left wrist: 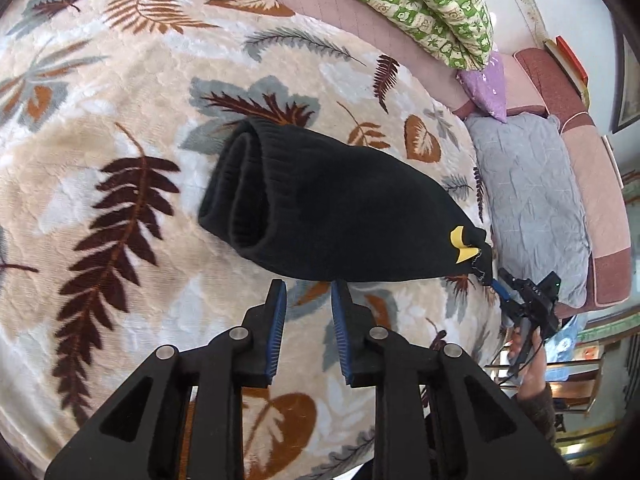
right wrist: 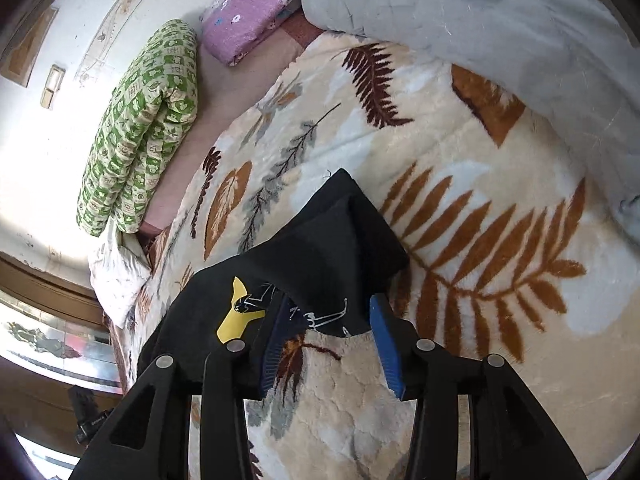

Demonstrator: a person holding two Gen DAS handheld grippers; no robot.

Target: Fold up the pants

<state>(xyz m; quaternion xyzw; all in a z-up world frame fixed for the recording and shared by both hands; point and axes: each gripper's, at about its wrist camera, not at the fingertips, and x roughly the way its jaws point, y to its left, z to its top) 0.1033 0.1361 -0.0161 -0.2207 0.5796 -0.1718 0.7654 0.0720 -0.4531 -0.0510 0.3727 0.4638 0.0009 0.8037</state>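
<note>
- The black pants (left wrist: 332, 204) lie at the centre of the left wrist view on a leaf-patterned blanket (left wrist: 120, 128), already doubled into a thick bundle whose rolled layers show at the left end; a yellow patch (left wrist: 460, 246) marks the corner toward the lower right.
- In the right wrist view the pants (right wrist: 340, 248) fill the lower middle, one edge draped over the fingers.
- The right gripper (right wrist: 328, 336) has its blue pads spread, with cloth lying between and over them; it looks to be at the patch corner, but a firm pinch does not show.
- The left gripper (left wrist: 309, 320), low in its own frame, stands parted and empty, just short of the bundle's near edge.
- Judgement: a late fold is in hand, and the bundle is nearly finished.
- The next move likely calls for laying the patch corner flat or carrying it across, then smoothing.
- Around it: a green quilt (left wrist: 432, 4) upper right, a grey pillow (left wrist: 532, 200) at the right edge.
</note>
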